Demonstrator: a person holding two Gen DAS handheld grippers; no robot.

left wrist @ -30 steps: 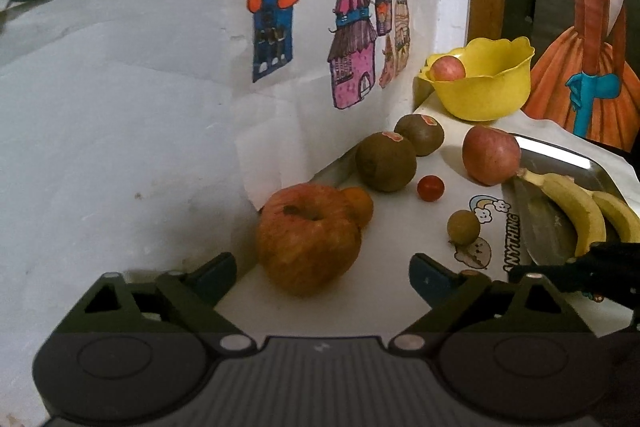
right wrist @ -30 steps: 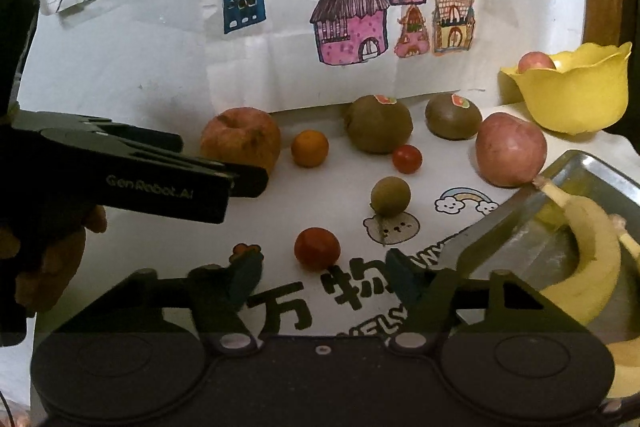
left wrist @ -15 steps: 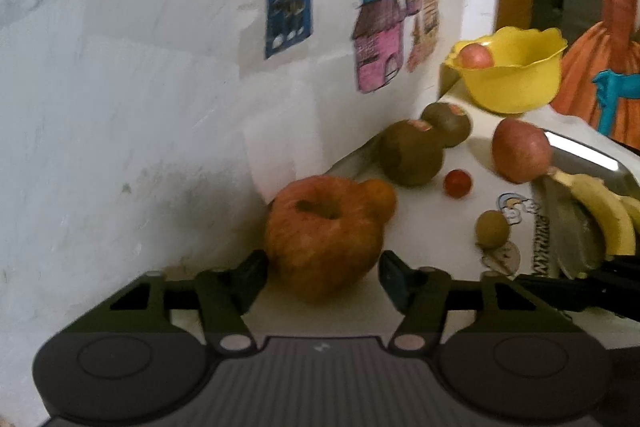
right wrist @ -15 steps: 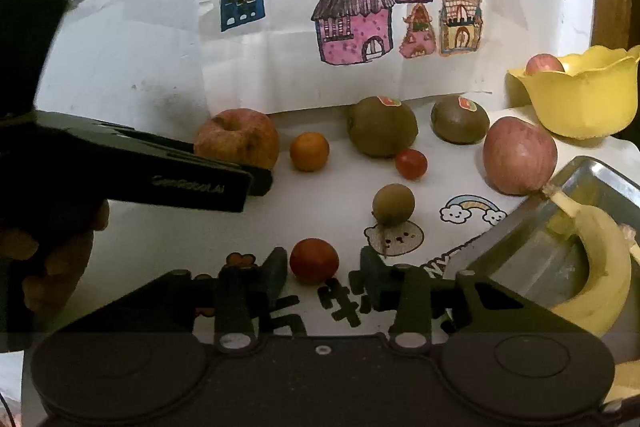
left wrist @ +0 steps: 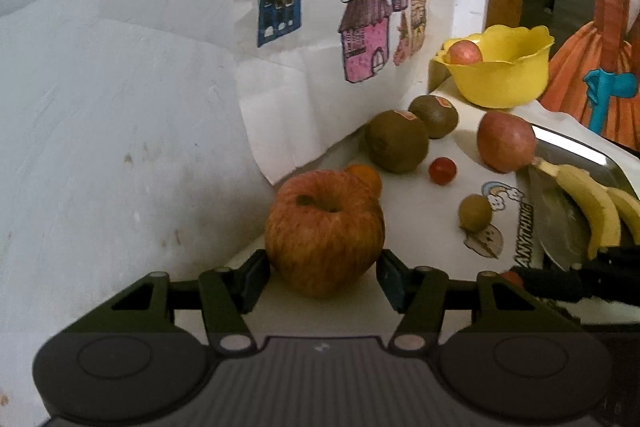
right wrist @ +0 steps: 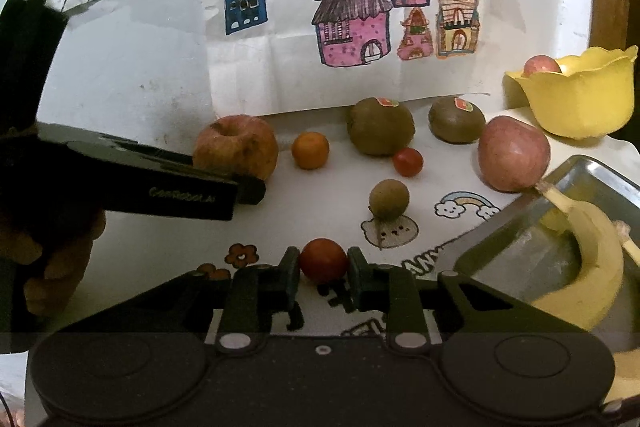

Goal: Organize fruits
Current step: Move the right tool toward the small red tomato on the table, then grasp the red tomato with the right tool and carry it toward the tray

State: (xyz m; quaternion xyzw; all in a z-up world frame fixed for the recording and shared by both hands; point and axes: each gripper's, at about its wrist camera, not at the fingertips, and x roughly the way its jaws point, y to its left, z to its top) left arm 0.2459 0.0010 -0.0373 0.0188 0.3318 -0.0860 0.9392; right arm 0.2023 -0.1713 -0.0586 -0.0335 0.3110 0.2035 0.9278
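Note:
A large orange-red apple rests on the white table by the wall. My left gripper is shut on it, one pad against each side. From the right wrist view the same apple shows with the left gripper reaching in from the left, held by a hand. A small red tomato lies on the printed mat, and my right gripper is shut on it. A yellow bowl at the back right holds one pink apple.
Along the wall lie a small orange, two kiwis, a red apple, a cherry tomato and a small green fruit. A metal tray on the right holds bananas.
Both grippers moved forward and narrowed: the left one's fingers came in around the big apple, the right one's around the red tomato. The fruits stayed in place.

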